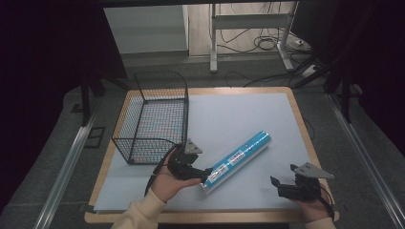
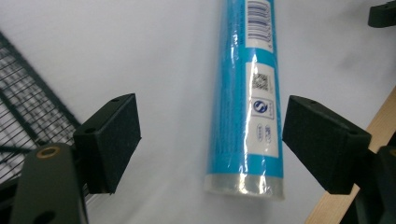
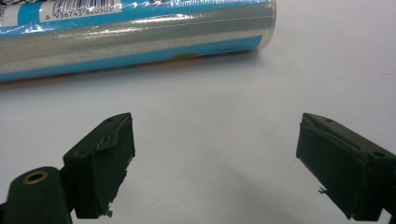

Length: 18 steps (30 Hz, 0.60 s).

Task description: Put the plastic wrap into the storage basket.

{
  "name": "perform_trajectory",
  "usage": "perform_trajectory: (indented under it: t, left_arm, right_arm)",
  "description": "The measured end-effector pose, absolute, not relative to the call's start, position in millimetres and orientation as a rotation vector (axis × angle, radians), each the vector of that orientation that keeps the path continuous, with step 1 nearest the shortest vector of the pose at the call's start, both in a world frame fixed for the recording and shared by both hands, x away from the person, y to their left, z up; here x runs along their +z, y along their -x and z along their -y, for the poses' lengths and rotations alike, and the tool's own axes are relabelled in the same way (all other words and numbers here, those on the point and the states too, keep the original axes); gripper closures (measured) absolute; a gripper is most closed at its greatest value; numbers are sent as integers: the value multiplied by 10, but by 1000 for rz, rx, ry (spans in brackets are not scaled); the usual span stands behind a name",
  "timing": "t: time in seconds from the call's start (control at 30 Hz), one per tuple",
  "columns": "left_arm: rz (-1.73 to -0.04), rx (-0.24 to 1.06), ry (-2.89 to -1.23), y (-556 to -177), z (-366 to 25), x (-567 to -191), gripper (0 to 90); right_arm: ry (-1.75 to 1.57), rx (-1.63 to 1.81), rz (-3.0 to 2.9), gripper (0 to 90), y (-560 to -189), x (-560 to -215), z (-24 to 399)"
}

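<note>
A long blue tube [image 1: 236,160] wrapped in clear film lies slantwise on the pale mat, its near end toward the left hand. My left gripper [image 1: 203,175] is at that near end, open. In the left gripper view the tube [image 2: 245,116] runs up between the two black pads, close to the right pad and well clear of the left pad [image 2: 112,140]. My right gripper [image 1: 282,175] stands open near the table's front right, apart from the tube. In the right gripper view [image 3: 215,149] nothing is between its pads, and the tube [image 3: 130,37] lies across the top.
A black wire basket [image 1: 143,138] stands on the table's left side, just beyond the left hand, and shows as mesh [image 2: 28,107] at the left of the left gripper view. The pale mat [image 1: 229,114] covers a wooden table with a raised edge [image 1: 305,138]. Dark floor and cables lie beyond.
</note>
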<state>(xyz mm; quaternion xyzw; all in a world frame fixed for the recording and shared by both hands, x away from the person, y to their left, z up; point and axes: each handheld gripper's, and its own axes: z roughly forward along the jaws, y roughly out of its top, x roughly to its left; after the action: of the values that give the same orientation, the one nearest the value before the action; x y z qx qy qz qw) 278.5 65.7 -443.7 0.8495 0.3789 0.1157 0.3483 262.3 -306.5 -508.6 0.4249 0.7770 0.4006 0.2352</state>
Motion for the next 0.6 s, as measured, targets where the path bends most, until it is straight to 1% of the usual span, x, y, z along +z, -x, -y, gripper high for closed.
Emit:
perform_trajectory:
  t: [0.37,0.6]
  left_arm:
    - [-931,221,-2231,-2888,-473,-4410,186]
    - [-916,226,-2251,-2964,-372,-4387,186]
  right_arm:
    - [-1166,1090,-2129,123,-2618,-5090,3068]
    - [-1164,1087,-2131,123,-2621,-5093,3068]
